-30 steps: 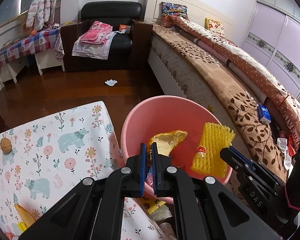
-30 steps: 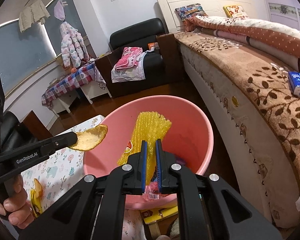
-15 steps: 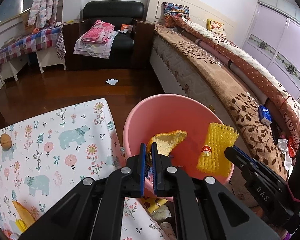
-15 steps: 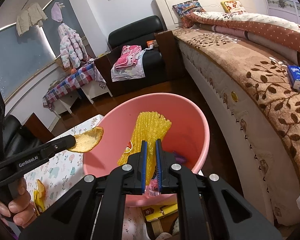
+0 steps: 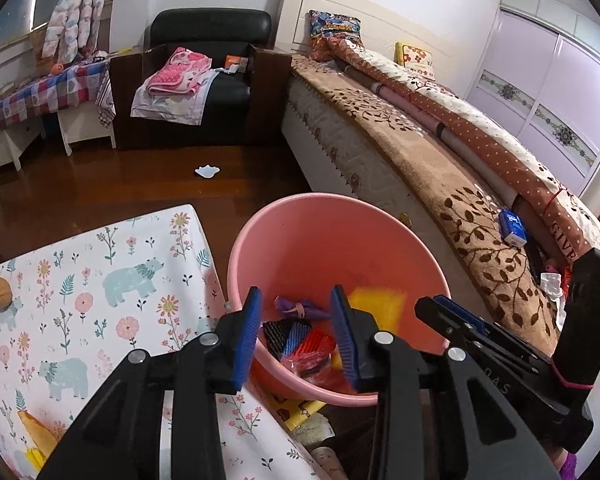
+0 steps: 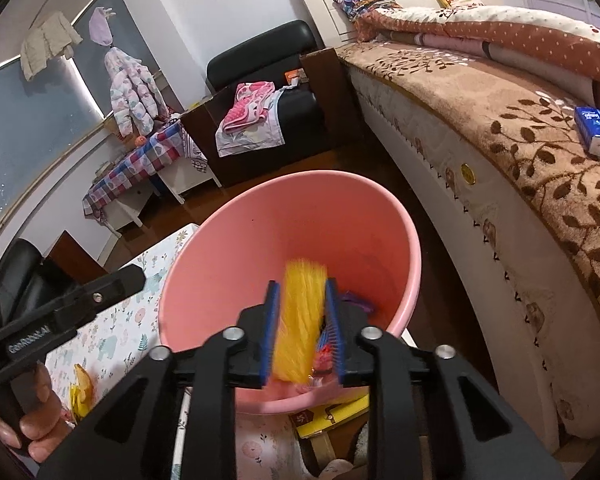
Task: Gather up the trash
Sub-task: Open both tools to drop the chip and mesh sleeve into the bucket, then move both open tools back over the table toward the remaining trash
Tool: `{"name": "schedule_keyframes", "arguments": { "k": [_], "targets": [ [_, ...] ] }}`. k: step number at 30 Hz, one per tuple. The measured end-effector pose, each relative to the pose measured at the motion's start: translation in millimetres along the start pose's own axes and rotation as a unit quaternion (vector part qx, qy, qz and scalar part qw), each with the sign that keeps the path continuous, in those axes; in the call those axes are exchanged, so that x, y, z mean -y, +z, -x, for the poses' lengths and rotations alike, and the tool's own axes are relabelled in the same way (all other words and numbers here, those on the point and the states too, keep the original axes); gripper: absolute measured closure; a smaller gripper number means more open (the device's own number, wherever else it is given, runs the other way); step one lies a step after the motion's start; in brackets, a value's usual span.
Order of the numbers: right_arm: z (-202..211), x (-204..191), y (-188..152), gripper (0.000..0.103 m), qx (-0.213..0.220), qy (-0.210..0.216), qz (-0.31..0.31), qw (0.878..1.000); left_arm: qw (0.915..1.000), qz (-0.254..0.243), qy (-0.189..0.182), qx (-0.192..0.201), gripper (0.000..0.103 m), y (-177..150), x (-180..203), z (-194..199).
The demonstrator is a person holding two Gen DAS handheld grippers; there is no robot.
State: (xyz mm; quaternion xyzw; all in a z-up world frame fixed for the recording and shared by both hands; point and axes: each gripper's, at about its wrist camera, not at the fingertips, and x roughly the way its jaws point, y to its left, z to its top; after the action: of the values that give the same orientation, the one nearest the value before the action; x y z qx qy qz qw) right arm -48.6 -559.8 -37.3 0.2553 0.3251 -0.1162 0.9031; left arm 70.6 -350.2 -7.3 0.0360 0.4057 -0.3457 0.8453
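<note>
- Both grippers hang over the pink bucket [image 5: 300, 224], lower centre of each view — its base is cut off behind the black fingers.
- The left gripper [image 5: 296, 334] has just been opening; its blue pads stand apart, nothing between them.
- The right gripper [image 6: 302, 332] has just been opening too; the yellow foam net [image 6: 300, 320] sits between its pads, smeared by motion blur — pads no longer pressing it, as far as the blur allows.
- In the left view the net is a yellow smudge low in the bucket.
- Wrappers [image 5: 304, 344] at the bottom, red and dark, partly hidden.
- Floral tablecloth [image 5: 80, 280] lower left, edge cropped.
</note>
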Motion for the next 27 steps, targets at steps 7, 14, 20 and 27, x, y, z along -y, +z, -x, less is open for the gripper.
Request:
{"name": "schedule_keyframes", "arguments": {
  "k": [7,14,20,27],
  "targets": [
    [14.7,-18.2,-5.7,0.077,0.016,0.007,0.026,1.0,0.9998,0.002,0.009,0.018,0.068,-0.3,-11.3,26.7],
    [32.7,-49.5,-11.2,0.077,0.032,0.032,0.061,0.997,0.9984,-0.005,0.033,0.046,0.067,-5.4,-39.1,79.2],
    [49.4,-83.4,-20.5,0.077,0.055,0.043,0.088,0.994,0.9938,0.008,0.081,0.075,0.053,-18.7,-82.4,139.0],
    [54.2,-125.2,-34.7,0.077,0.033,0.077,0.131,0.988,0.9866,0.038,0.134,0.084,0.052,-49.9,-134.6,195.2]
  ]
}}
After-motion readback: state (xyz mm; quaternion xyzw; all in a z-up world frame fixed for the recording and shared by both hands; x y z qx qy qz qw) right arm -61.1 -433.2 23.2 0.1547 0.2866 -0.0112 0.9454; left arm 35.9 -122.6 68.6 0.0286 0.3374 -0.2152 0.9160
